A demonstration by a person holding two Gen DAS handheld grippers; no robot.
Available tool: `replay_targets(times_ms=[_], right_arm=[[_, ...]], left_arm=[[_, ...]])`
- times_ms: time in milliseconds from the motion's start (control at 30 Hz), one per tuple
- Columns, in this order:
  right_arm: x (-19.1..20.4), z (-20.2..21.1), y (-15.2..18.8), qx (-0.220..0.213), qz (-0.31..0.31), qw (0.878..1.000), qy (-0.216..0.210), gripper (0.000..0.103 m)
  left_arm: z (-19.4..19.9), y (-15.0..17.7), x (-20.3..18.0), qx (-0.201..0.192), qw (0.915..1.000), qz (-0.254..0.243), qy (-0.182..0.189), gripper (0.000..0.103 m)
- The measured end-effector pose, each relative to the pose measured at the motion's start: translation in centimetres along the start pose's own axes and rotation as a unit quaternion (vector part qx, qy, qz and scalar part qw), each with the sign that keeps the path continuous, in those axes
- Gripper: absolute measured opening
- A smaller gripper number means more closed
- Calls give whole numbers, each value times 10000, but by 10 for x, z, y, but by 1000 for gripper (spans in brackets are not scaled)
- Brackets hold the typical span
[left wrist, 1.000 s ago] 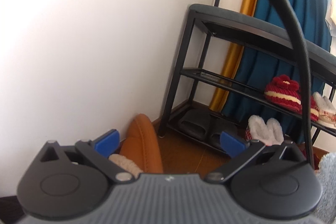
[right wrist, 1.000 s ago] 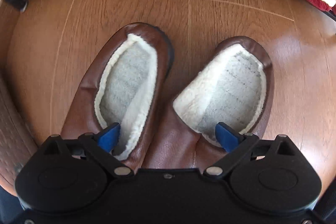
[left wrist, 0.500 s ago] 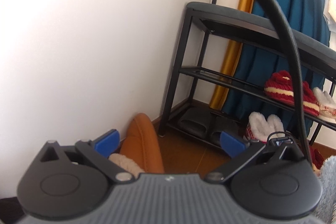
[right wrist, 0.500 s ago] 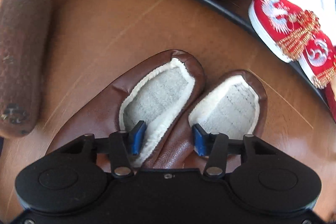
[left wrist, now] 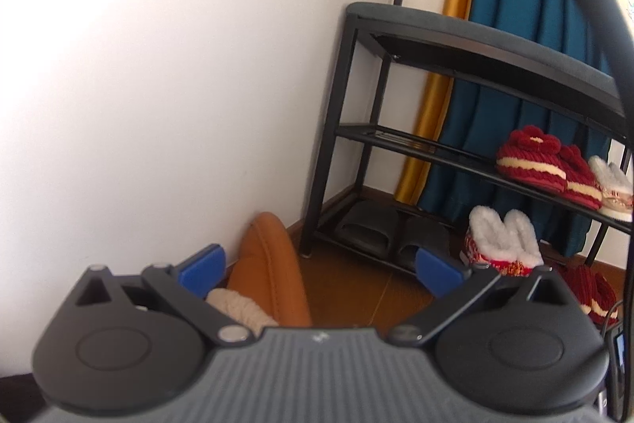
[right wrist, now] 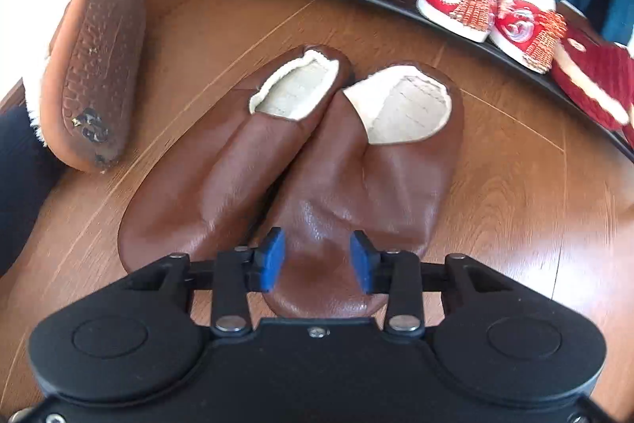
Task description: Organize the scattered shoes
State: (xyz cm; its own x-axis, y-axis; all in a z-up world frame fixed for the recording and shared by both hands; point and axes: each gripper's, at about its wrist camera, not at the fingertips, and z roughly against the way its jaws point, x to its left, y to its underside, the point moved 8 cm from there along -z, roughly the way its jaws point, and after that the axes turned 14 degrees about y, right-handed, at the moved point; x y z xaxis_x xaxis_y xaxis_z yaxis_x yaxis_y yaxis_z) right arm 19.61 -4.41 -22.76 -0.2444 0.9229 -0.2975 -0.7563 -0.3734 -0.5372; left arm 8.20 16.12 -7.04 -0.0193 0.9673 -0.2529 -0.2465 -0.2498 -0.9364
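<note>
Brown slippers paired on the floor; right tongs narrowing above one toe

The brown slippers point(right wrist: 301, 161) lie side by side on the wooden floor point(right wrist: 515, 224), just before the shoe rack point(right wrist: 396, 4). The right tongs point(right wrist: 317, 260), pitched steeply down, have just been closing around the right slipper's toe; whether the pads press it cannot be told. A firm pinch and a lift to a shelf seem called for. The left tongs point(left wrist: 319, 270) are held wide open, nearly level, gripping nothing.

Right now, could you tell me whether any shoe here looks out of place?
Yes: the tan fleece-lined slipper stands on its side against the wall, its worn sole facing out, apart from the brown leather pair lying flat on the floor.
</note>
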Motion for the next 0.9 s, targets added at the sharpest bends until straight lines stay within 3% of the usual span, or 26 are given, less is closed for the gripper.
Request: replay_targets(times_ms=[33, 100, 233, 333, 500, 767, 833, 867, 900], right_arm=[[-1, -1, -1, -23, -64, 10000, -45, 40], [0, -8, -3, 46, -76, 9999, -147, 53], [10, -23, 13, 227, 149, 9995, -188, 54], [8, -13, 25, 336, 12, 9989, -322, 54], [7, -1, 46, 335, 310, 9983, -369, 54], [5, 2, 49, 729, 478, 9952, -440, 53], [-2, 14, 39, 587, 85, 9968, -537, 54], [-6, 20, 33, 502, -135, 9969, -589, 70], [-15, 33, 21, 174, -764, 9945, -691, 100]], left_arm=[[-1, 1, -1, 17, 10000, -37, -6, 103], [-4, 4, -3, 57, 9999, -128, -27, 103], [-6, 6, -4, 59, 9997, -215, -44, 103], [-7, 5, -4, 44, 9998, -186, -30, 103], [-7, 6, -4, 51, 9998, -171, -5, 103], [-8, 4, -1, 36, 10000, -71, -11, 103], [-4, 3, -1, -6, 10000, -76, -15, 103], [-2, 2, -1, -23, 10000, -74, -15, 103], [0, 2, -1, -31, 10000, -60, -11, 103]])
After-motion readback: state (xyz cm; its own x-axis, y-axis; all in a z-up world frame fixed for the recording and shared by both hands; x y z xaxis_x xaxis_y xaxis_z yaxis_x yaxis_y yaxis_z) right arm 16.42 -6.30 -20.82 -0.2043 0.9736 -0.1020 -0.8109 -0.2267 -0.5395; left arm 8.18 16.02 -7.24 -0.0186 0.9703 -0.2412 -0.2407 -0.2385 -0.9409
